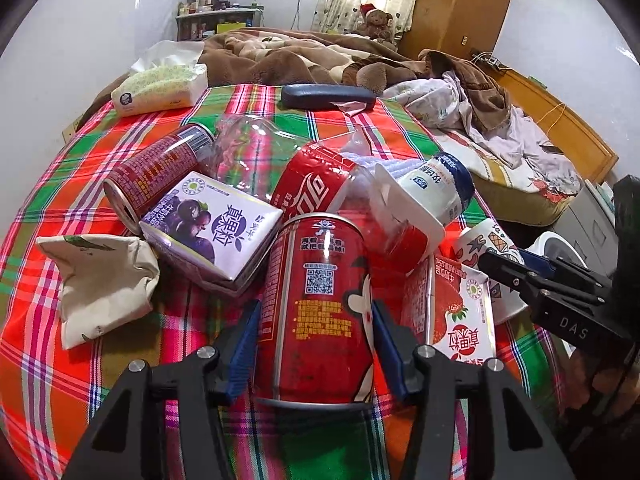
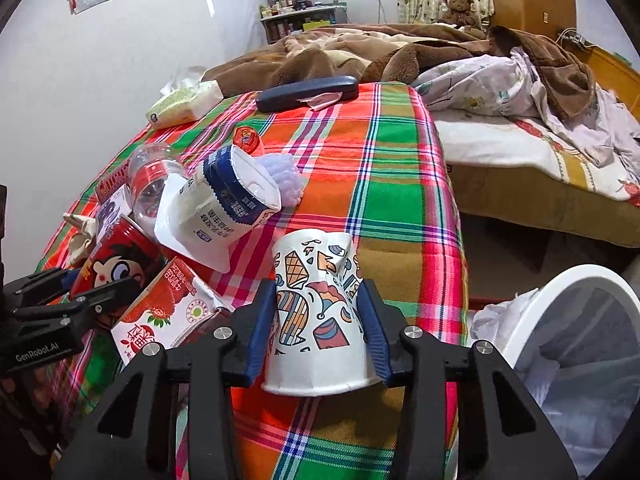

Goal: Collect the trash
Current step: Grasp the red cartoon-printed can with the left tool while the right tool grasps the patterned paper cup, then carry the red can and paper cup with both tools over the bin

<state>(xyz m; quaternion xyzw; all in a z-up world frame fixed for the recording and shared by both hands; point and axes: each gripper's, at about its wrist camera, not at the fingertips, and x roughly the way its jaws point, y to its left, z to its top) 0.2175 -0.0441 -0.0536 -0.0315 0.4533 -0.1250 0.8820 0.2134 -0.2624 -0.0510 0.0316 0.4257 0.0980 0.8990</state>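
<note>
My left gripper (image 1: 316,320) is shut on a red drink can (image 1: 318,312) lying on the plaid tablecloth (image 1: 60,360). My right gripper (image 2: 318,312) is shut on a patterned paper cup (image 2: 316,312), mouth away from me and dented. That cup (image 1: 486,248) and the right gripper (image 1: 520,276) show at the right of the left wrist view. Around the can lie a purple juice carton (image 1: 212,228), a strawberry carton (image 1: 460,312), a Coca-Cola bottle (image 1: 320,184), a white milk bottle (image 1: 436,192), a second red can (image 1: 156,168) and a crumpled paper bag (image 1: 100,280).
A white trash bin (image 2: 568,344) with a liner stands on the floor right of the table. A tissue pack (image 1: 160,88) and a dark glasses case (image 1: 324,96) lie at the table's far edge. A bed with blankets (image 2: 480,80) is beyond.
</note>
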